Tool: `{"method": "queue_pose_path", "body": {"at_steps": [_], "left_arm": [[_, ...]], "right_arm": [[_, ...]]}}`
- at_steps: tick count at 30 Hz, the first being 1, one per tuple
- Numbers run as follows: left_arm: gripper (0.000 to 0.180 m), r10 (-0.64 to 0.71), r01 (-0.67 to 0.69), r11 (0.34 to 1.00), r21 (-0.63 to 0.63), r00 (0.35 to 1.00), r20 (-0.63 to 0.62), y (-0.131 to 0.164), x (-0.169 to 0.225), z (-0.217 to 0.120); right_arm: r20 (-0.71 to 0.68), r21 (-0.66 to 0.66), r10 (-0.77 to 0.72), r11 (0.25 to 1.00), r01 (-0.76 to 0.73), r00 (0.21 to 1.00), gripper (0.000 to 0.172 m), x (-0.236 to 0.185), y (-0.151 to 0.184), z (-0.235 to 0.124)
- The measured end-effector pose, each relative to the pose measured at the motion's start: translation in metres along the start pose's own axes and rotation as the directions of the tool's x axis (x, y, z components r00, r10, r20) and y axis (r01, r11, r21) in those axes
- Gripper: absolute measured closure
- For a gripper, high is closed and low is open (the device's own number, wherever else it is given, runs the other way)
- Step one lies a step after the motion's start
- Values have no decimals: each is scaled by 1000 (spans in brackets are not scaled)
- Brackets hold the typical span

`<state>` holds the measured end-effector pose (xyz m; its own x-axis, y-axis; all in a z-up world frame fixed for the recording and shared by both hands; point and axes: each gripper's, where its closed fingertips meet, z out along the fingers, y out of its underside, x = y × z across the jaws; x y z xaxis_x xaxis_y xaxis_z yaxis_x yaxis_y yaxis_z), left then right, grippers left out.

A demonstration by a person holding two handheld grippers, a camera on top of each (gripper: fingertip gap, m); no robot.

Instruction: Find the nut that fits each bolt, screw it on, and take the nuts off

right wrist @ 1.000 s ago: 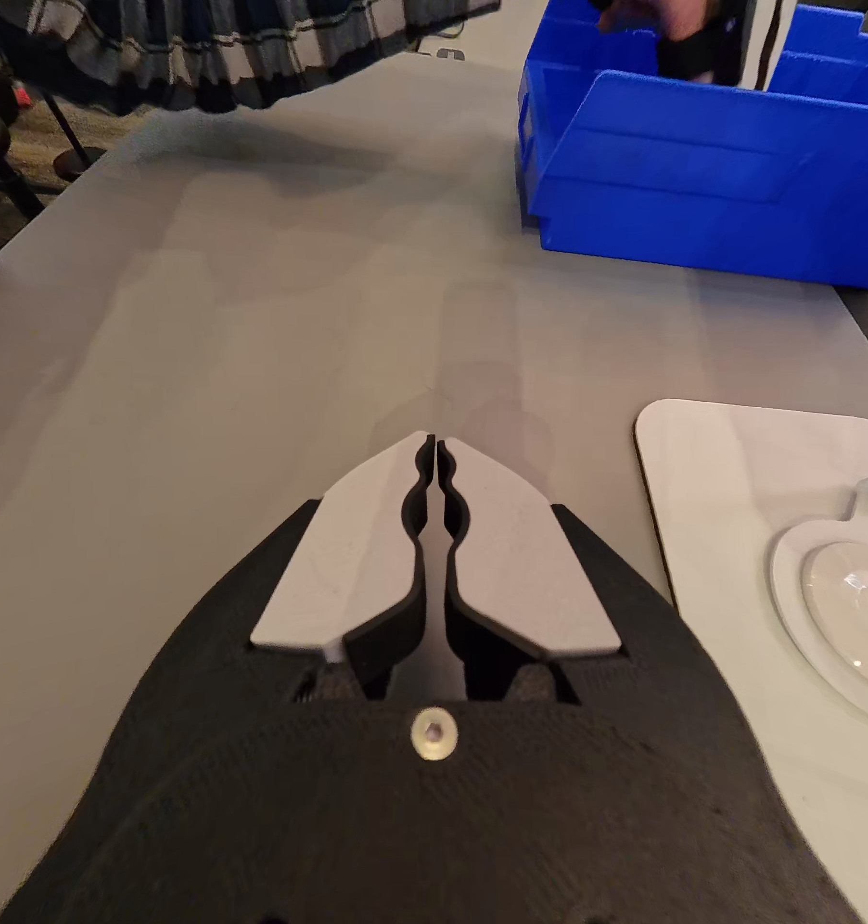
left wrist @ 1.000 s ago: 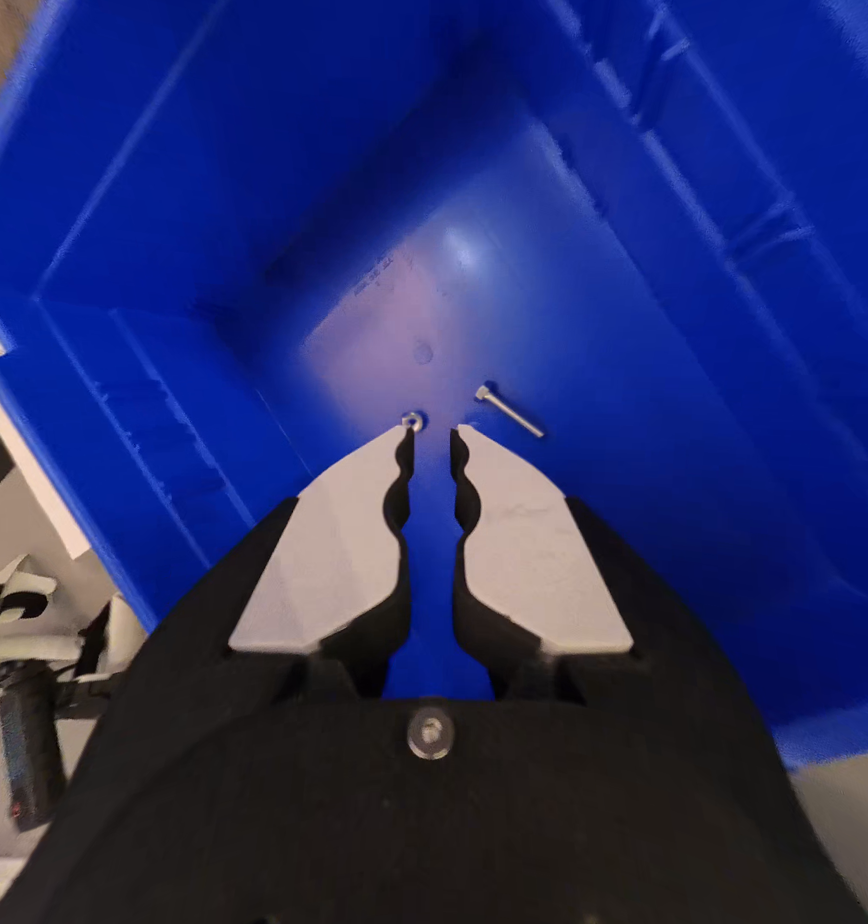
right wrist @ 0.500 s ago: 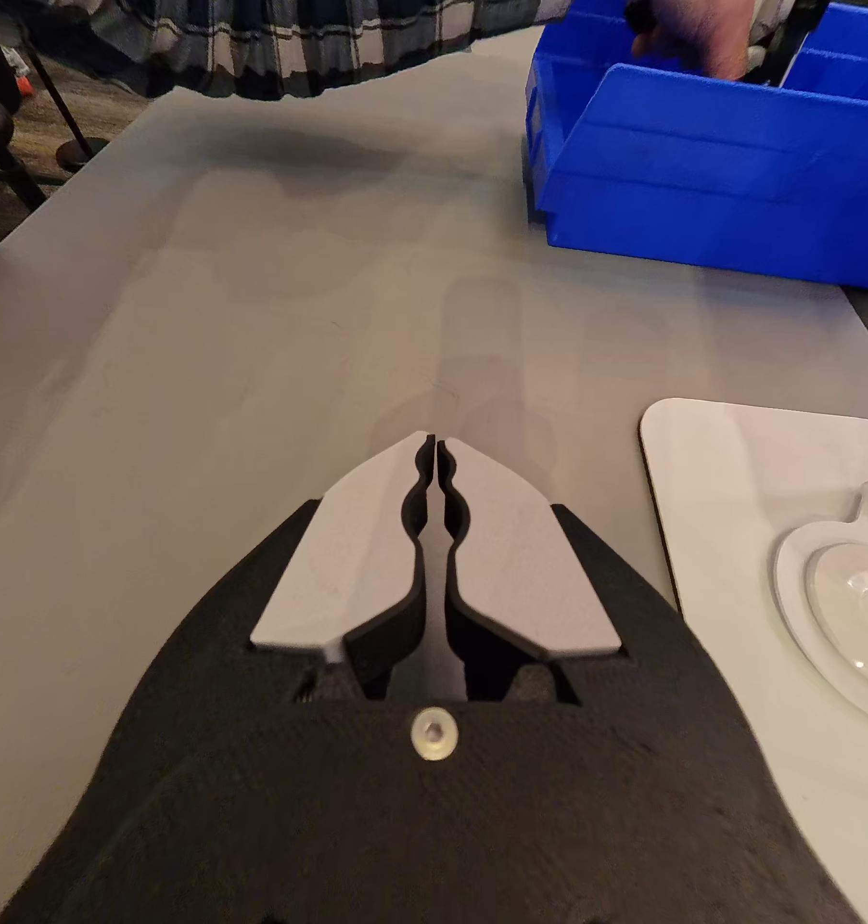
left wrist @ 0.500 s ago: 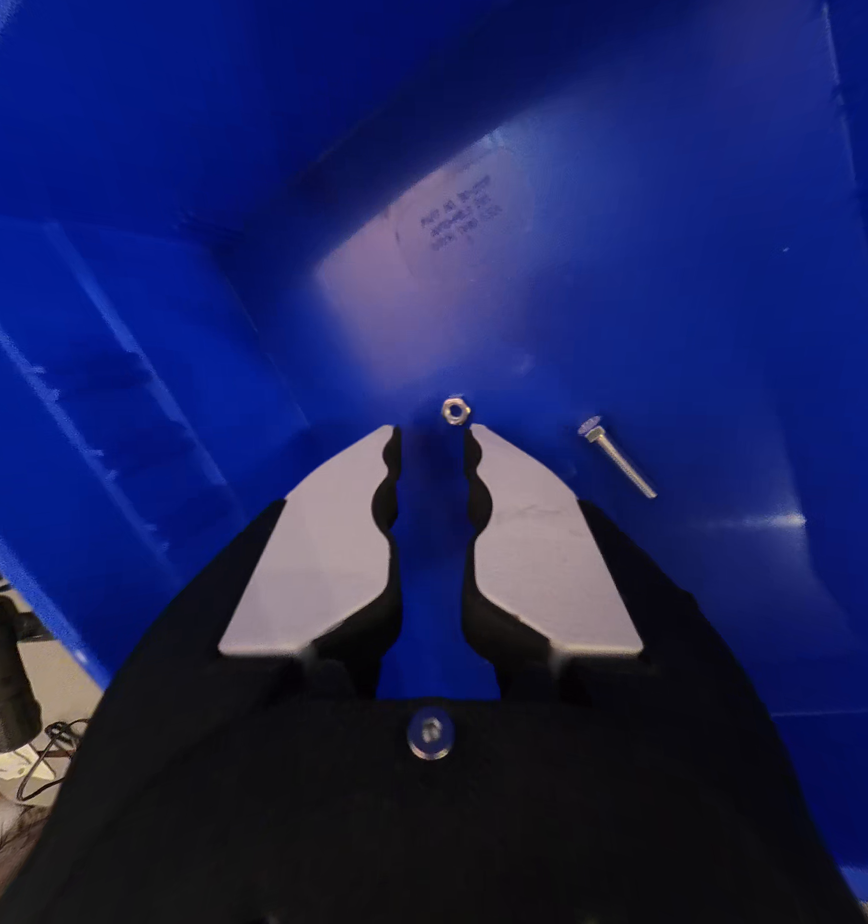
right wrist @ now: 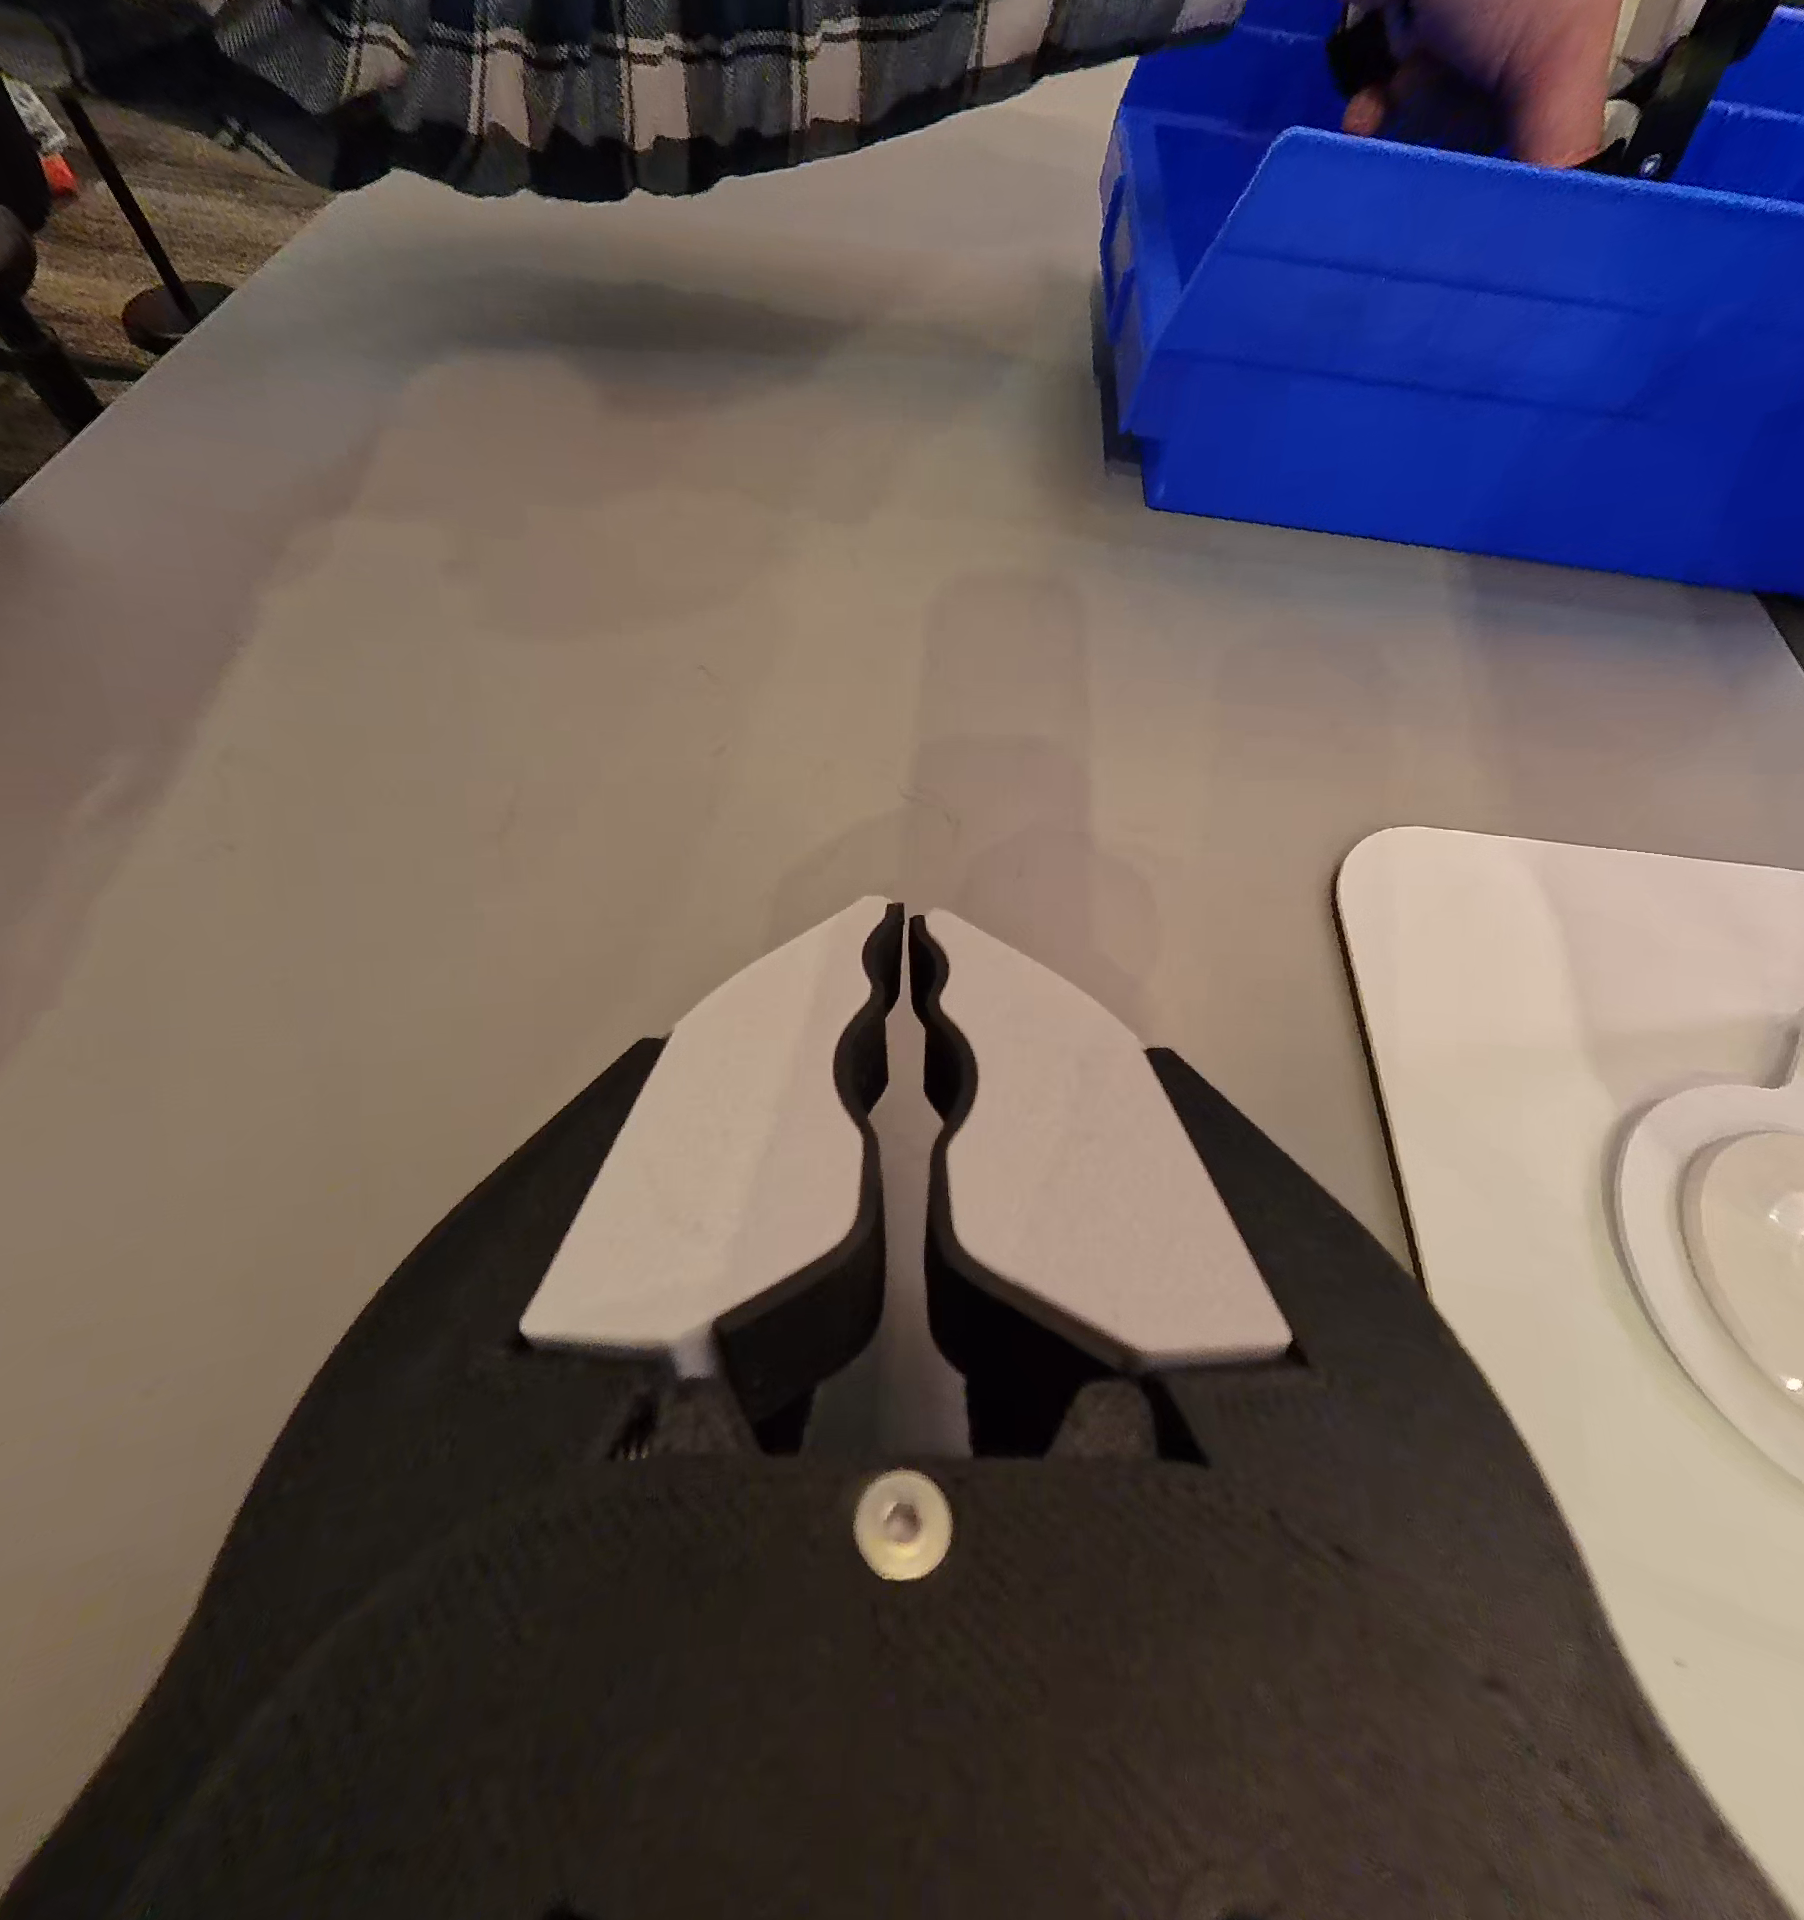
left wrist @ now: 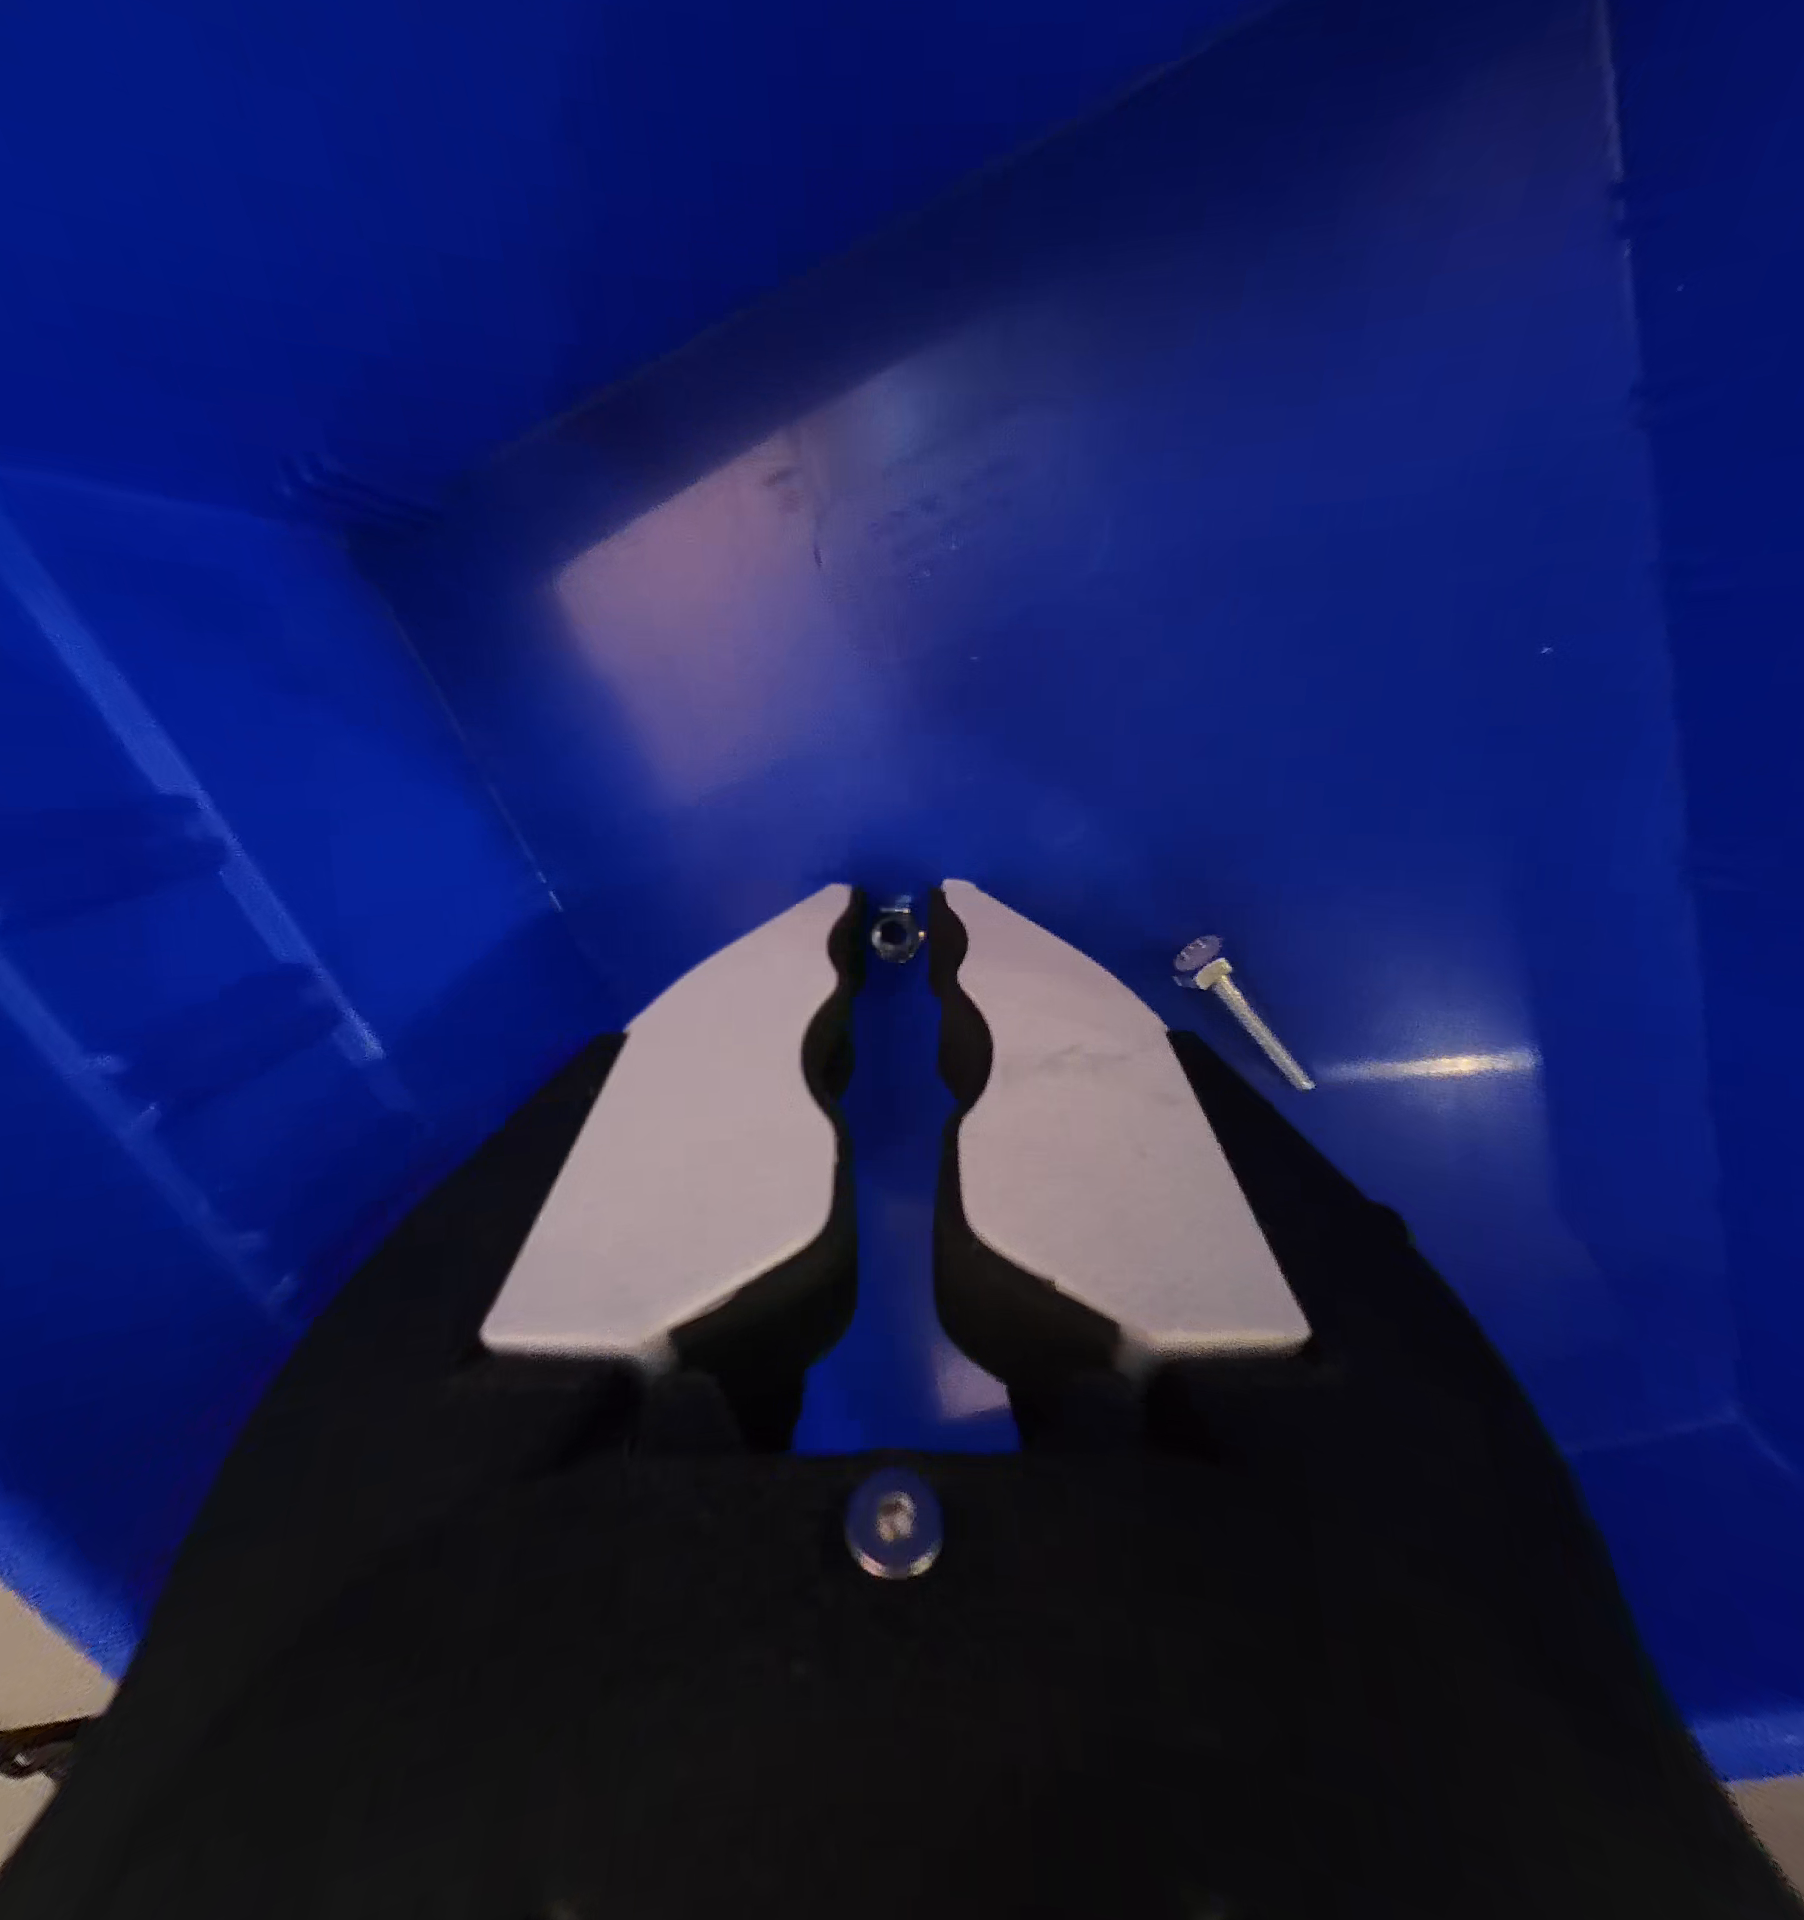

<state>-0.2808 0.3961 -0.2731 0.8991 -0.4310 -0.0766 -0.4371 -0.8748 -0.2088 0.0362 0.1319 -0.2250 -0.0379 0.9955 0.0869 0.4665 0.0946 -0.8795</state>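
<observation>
Left wrist view. We look down into a blue bin (left wrist: 1189, 520), whose smooth floor and ribbed walls fill nearly the whole view; a pale glare lies on the floor towards the far wall. The left gripper (left wrist: 896, 902) reaches to the bin floor, and a small silver nut (left wrist: 894, 938) sits between its fingertips. The tongs stand close on either side of the nut, but we cannot tell whether both pads press on it. A slim silver bolt (left wrist: 1243, 1018) lies flat on the bin floor just to the right of the nut, head towards the far wall, touching neither gripper nor nut. A strip of pale table shows past the bin's near edge at the lower left.

Right wrist view. The right gripper (right wrist: 899, 916) hovers over a plain grey table (right wrist: 462, 779), its tongs together with only a thin slit between them and nothing in it. The blue bin (right wrist: 1500, 395) stands at the far right of the table, well apart from this gripper; a hand (right wrist: 1480, 73) reaches into it from above. A white board (right wrist: 1552, 987) lies near the gripper's right side, carrying a clear plastic dish (right wrist: 1771, 1247). Beyond the table's far edge we see plaid cloth (right wrist: 565, 83), and at the left a dark floor with a stool's legs (right wrist: 119, 229).
</observation>
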Motion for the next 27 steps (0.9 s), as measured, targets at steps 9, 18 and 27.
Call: {"method": "queue_pose_path", "body": {"at_steps": [9,18,27], "left_arm": [[150,-42,43,999,14,996,-82,1,4,-4],[155,-50,50,998,-37,999,15,7,-8,-5],[155,-74,73,997,-25,996,-39,5,-2,-1]], "right_arm": [[2,-2,-1,1000,1,1000,170,-1,0,0],[3,-1,-2,1000,2,1000,170,-1,0,0],[5,-1,-3,1000,3,1000,170,-2,0,-1]]}}
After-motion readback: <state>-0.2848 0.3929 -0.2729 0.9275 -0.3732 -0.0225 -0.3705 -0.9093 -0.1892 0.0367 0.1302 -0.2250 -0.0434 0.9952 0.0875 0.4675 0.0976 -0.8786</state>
